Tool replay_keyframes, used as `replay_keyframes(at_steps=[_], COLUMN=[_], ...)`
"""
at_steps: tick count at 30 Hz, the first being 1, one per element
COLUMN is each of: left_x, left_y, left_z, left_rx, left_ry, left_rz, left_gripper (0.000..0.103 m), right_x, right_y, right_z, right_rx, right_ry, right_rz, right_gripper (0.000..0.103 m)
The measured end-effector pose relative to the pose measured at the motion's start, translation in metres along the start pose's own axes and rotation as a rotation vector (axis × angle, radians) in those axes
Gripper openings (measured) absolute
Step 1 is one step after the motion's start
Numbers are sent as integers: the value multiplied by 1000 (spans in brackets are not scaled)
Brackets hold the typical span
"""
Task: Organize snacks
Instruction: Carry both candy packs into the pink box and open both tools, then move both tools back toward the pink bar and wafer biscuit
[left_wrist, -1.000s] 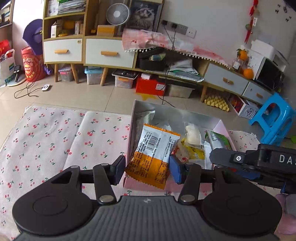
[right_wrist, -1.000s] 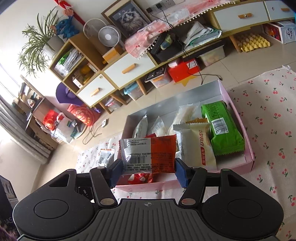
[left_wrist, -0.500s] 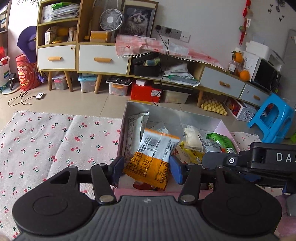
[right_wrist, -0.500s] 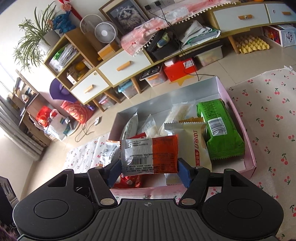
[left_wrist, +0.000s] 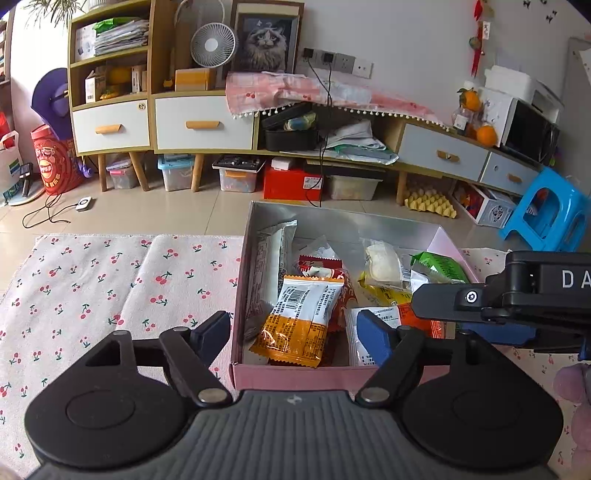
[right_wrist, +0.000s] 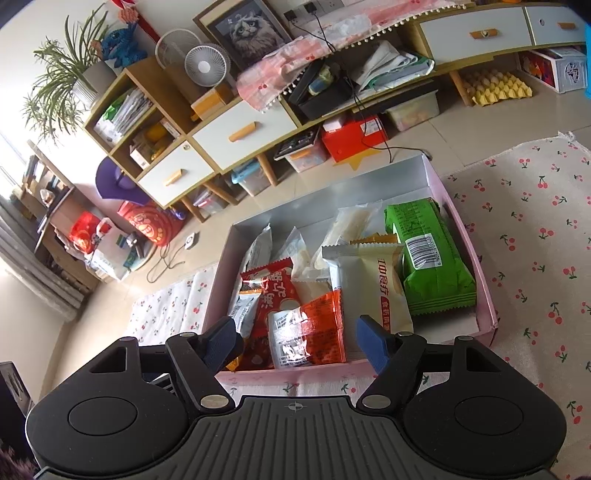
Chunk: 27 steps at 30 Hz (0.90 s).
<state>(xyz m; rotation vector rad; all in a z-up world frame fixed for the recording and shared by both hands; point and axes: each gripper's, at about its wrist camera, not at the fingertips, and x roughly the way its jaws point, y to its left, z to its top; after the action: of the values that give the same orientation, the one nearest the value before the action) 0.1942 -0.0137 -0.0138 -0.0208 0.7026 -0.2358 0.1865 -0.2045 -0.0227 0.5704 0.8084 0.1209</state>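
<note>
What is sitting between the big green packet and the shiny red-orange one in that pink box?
In the right wrist view, a cream-white snack bar packet lies between the green snack packet and the red-orange foil packet.

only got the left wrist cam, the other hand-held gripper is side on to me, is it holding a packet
Observer: No. The right hand-held gripper is open; a red-orange packet lies in the pink box between its fingers, touching neither.
Operator: i see just a corner of the green one, is it lying flat
Observer: Yes, the green packet lies flat along the box's right wall, barcode up.
Operator: anything between green and red
Observer: A cream packet, lying lengthwise beside the green one.
</note>
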Motion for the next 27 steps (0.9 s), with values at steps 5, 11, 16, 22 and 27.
replay_keyframes(at_steps=[5, 11, 16, 22, 27], left_x=[-11, -29, -44, -58, -67], left_y=[-8, -11, -10, -6, -4], left_z=[-2, -6, -10, -17, -34], left_rx=[46, 72, 73, 60, -6], left_ry=[23, 73, 121, 184, 211], left_rz=[28, 42, 43, 47, 24], left_gripper=[81, 89, 95, 102, 102], right_x=[-14, -35, -54, -72, -80], right_y=[5, 8, 6, 3, -3], right_z=[-6, -10, -17, -29, -45], right_rx=[-30, -52, -47, -70, -109], right_ry=[13, 29, 44, 77, 89], right_rz=[-31, -85, -121, -164, -174], right_gripper=[78, 78, 86, 86, 89])
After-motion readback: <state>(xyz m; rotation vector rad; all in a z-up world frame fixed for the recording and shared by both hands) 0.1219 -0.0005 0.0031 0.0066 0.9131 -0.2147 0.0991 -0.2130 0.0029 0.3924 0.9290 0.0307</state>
